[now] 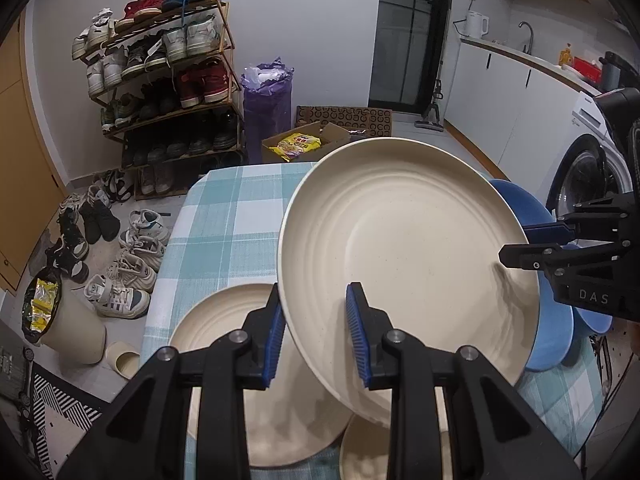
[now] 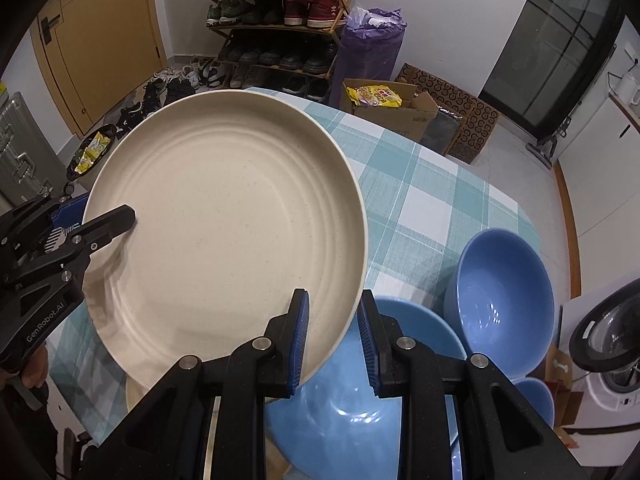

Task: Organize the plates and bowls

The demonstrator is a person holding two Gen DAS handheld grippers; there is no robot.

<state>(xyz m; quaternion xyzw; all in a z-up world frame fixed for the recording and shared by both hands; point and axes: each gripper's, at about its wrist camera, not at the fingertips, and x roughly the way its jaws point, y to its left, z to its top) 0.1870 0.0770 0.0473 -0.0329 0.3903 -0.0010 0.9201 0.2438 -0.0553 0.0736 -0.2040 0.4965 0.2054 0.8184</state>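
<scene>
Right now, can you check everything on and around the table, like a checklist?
Surface: checked tablecloth, flat.
Job's things: large cream plate lifted and tilted; second cream plate on the cloth below it; three blue bowls at the table's right end.
Clutter: nothing seen on the table.
Grippers: left tongs and right tongs each appear to clamp the large plate's rim, on opposite sides.
Cables: thin dark cable off the right edge.
Surroundings: shoe rack, loose shoes on the floor, cardboard box, washing machine.
</scene>
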